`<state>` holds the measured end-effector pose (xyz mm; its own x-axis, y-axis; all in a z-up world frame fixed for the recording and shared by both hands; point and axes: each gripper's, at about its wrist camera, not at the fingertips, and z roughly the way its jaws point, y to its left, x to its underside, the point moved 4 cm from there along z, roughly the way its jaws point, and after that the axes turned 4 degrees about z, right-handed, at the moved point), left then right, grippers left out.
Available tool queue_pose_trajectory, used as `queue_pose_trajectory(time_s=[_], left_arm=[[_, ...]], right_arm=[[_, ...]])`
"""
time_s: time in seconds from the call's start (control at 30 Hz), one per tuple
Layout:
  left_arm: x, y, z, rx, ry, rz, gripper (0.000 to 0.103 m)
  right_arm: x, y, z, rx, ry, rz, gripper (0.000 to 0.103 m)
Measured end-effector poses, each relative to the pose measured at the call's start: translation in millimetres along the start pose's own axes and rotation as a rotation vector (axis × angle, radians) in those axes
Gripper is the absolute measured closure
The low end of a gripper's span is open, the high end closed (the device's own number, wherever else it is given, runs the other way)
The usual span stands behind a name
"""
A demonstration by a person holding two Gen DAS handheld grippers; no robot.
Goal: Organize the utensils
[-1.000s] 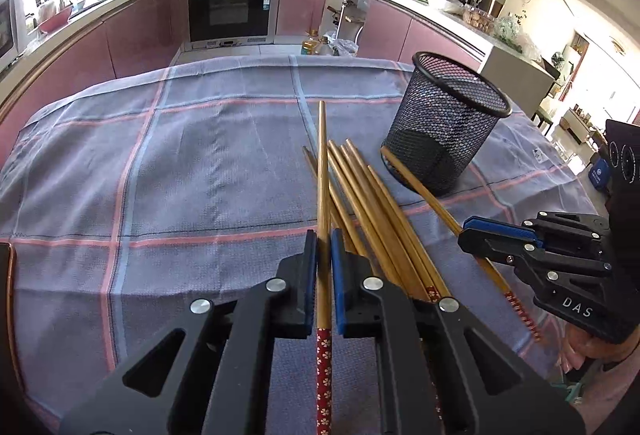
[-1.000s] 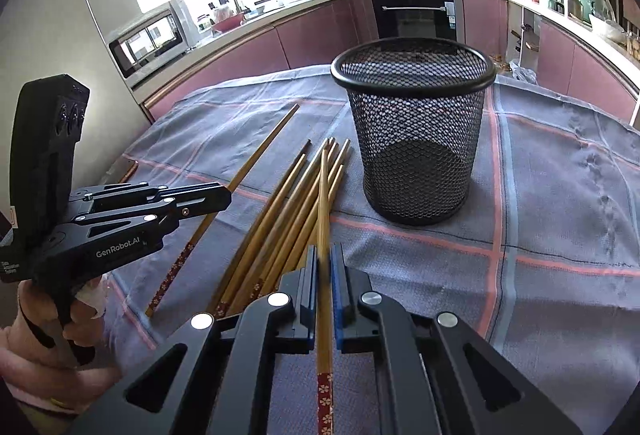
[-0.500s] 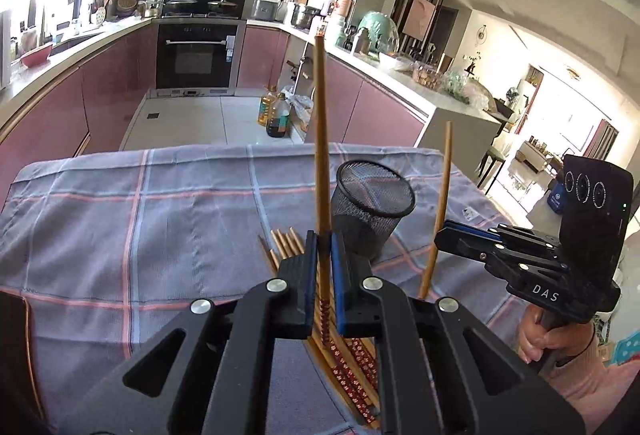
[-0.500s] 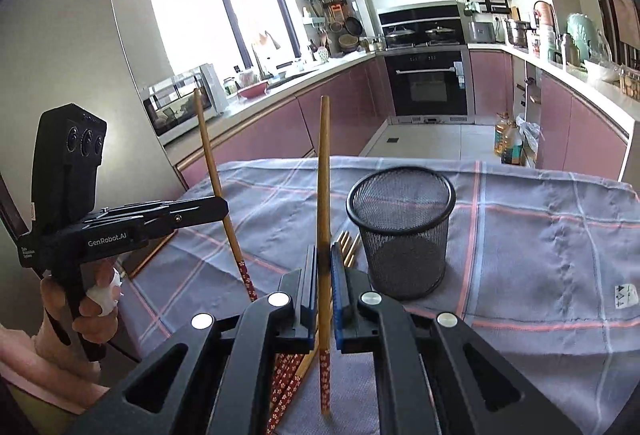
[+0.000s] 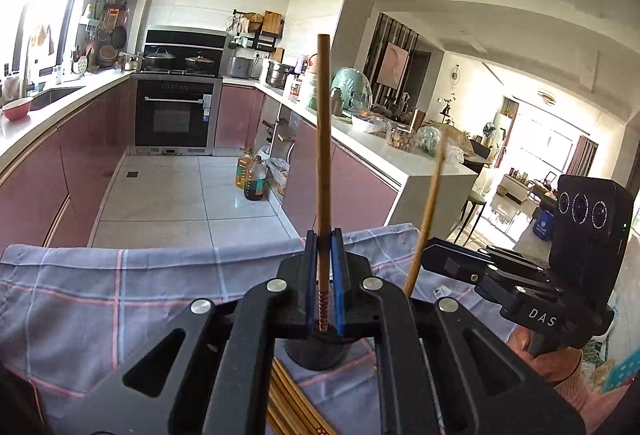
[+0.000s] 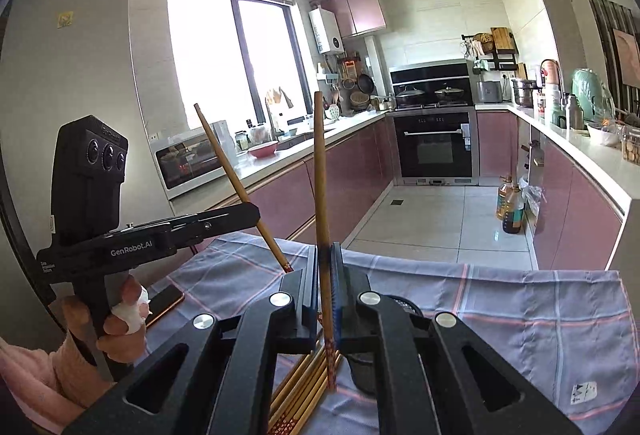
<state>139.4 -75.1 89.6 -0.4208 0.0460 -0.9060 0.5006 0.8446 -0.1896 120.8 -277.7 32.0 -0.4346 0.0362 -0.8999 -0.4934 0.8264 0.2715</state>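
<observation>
My left gripper (image 5: 323,235) is shut on a wooden chopstick (image 5: 323,139) and holds it upright, red patterned end down. My right gripper (image 6: 325,249) is shut on another chopstick (image 6: 320,171), also upright. Each gripper shows in the other's view: the right one (image 5: 430,247) with its chopstick (image 5: 428,211), the left one (image 6: 252,213) with its tilted chopstick (image 6: 236,179). The black mesh cup (image 5: 316,355) stands on the table below, mostly hidden behind my fingers; its rim peeks out in the right wrist view (image 6: 404,305). Several loose chopsticks (image 6: 304,391) lie beside it.
A grey checked cloth (image 5: 100,299) covers the table. A phone (image 6: 164,301) lies near the table's left edge. Beyond the table are the kitchen floor, pink cabinets, an oven (image 5: 174,115) and counters with cookware.
Both grippers have lifted their chopsticks from the table and tipped them upright. The views have swung up, so the mesh cup now sits low, behind my fingers.
</observation>
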Motion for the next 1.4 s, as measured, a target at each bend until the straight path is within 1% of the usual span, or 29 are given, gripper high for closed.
queue_pose_trajectory(time_s=[0.13, 0.23, 0.37, 0.43, 0.47, 0.5, 0.57, 0.63, 0.67, 0.7, 0.73, 0.8, 0.83, 0.87, 0.9, 0.93, 0.97, 1.03, 1.07, 1.13, 1.27, 1.37, 1.4], left_arm=[[-11.0, -11.6, 13.5, 0.016, 0.006, 0.024, 0.095], [-3.8, -13.4, 33.6, 0.003, 0.048, 0.026, 0.095], [17.2, -7.4, 62.1, -0.005, 0.119, 0.004, 0.095], [24.7, -2.2, 70.3, -0.013, 0.136, 0.0, 0.095], [27.0, 0.7, 71.6, -0.015, 0.141, -0.005, 0.095], [28.8, 3.5, 74.0, -0.015, 0.145, -0.01, 0.095], [31.9, 7.1, 76.0, -0.017, 0.147, -0.015, 0.095], [33.8, 9.9, 77.6, -0.017, 0.146, -0.015, 0.095], [36.6, 11.8, 77.4, -0.02, 0.146, -0.011, 0.095], [37.9, 12.4, 76.9, -0.026, 0.147, -0.007, 0.095], [39.2, 12.7, 76.0, -0.029, 0.147, -0.003, 0.095], [42.4, 14.4, 76.3, -0.031, 0.147, -0.002, 0.095], [43.1, 14.8, 76.1, -0.032, 0.147, -0.006, 0.095], [44.2, 14.9, 75.8, -0.033, 0.146, -0.009, 0.095], [46.0, 16.1, 75.9, -0.035, 0.146, -0.012, 0.095], [47.9, 17.1, 76.2, -0.037, 0.148, -0.017, 0.095], [50.7, 18.3, 76.3, -0.038, 0.151, -0.021, 0.095], [53.0, 20.9, 77.8, -0.041, 0.162, -0.035, 0.095], [53.7, 23.5, 78.2, -0.04, 0.165, -0.042, 0.095], [56.4, 28.2, 76.7, -0.041, 0.165, -0.051, 0.095], [63.5, 36.8, 77.2, -0.05, 0.164, -0.069, 0.094], [70.3, 37.1, 76.5, -0.046, 0.17, -0.076, 0.094], [72.0, 36.3, 75.4, -0.045, 0.17, -0.076, 0.094]], right_arm=[[-8.3, -6.2, 5.8, 0.0, 0.001, -0.001, 0.101], [-3.6, -14.0, 13.4, 0.019, 0.016, 0.005, 0.101], [20.1, -28.7, 20.6, 0.023, 0.081, 0.043, 0.098], [37.5, -36.8, 23.3, 0.03, 0.128, 0.05, 0.091], [48.1, -40.7, 24.7, 0.034, 0.156, 0.055, 0.081], [59.3, -41.6, 25.3, 0.035, 0.187, 0.058, 0.073], [86.8, -40.8, 28.9, 0.025, 0.278, 0.057, 0.071], [116.9, -29.3, 32.0, 0.003, 0.382, 0.021, 0.071], [133.6, -21.1, 33.2, -0.027, 0.445, 0.012, 0.071], [148.9, -9.2, 33.4, -0.076, 0.508, 0.007, 0.071], [164.4, 4.9, 32.9, -0.117, 0.573, -0.028, 0.07], [193.3, 36.0, 29.5, -0.168, 0.672, -0.125, 0.069], [206.2, 50.4, 27.6, -0.219, 0.72, -0.137, 0.069], [218.6, 64.7, 25.4, -0.25, 0.759, -0.176, 0.07], [228.8, 75.9, 23.7, -0.244, 0.778, -0.241, 0.067], [231.9, 86.8, 19.1, -0.228, 0.753, -0.323, 0.065], [235.2, 93.4, 17.4, -0.217, 0.759, -0.373, 0.06], [235.9, 95.3, 18.1, -0.177, 0.751, -0.401, 0.064], [235.1, 93.5, 17.8, -0.178, 0.745, -0.385, 0.067], [233.0, 87.2, 16.5, -0.192, 0.741, -0.333, 0.069], [230.3, 72.7, 16.0, -0.224, 0.723, -0.261, 0.069], [229.3, 68.5, 15.0, -0.224, 0.704, -0.221, 0.069], [229.7, 69.0, 14.2, -0.226, 0.695, -0.207, 0.067]])
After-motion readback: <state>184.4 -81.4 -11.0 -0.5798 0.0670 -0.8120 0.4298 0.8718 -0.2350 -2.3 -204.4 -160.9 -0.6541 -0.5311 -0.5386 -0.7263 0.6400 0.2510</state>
